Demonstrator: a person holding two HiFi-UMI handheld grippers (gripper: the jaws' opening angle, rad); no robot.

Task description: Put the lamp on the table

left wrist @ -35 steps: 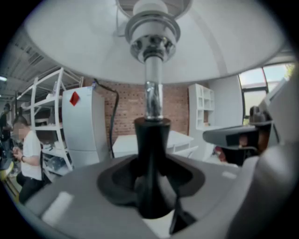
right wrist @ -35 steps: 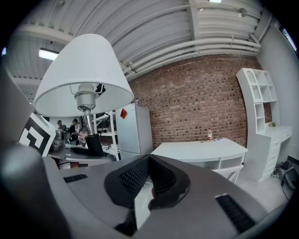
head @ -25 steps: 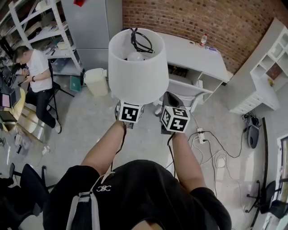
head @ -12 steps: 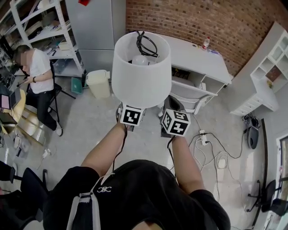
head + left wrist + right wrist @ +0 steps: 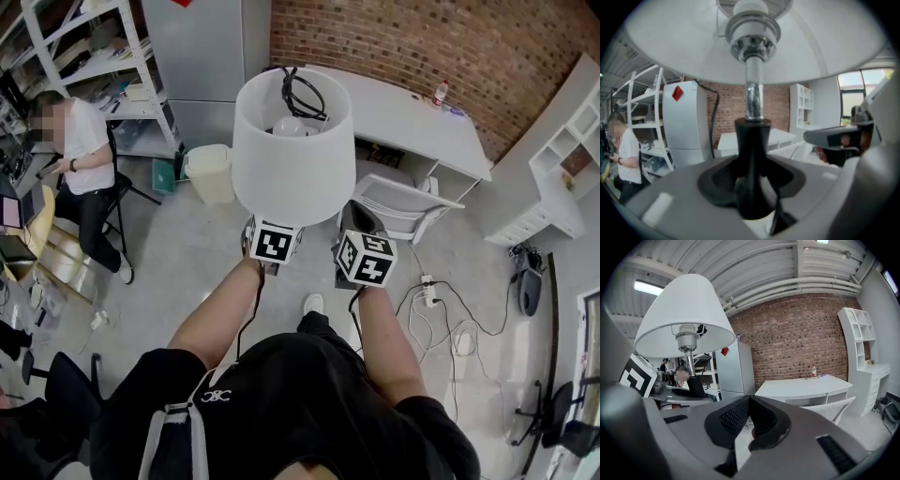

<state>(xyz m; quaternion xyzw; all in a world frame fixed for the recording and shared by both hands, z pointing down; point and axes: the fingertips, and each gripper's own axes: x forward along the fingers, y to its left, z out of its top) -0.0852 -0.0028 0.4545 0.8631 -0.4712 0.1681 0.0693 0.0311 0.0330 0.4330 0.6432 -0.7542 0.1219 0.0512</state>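
Left gripper (image 5: 752,187) clamped the lamp (image 5: 292,150) stem, right gripper (image 5: 749,418) shut empty; we held it aloft, worktop (image 5: 412,117) well apart, placing not yet done.

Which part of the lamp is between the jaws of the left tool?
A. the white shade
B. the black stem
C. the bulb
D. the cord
B: the left gripper view shows the left tool closed on the black stem of the lamp.

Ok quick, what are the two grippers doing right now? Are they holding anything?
Left gripper: closed on the black stem of the lamp.
Right gripper: closed, holding nothing.
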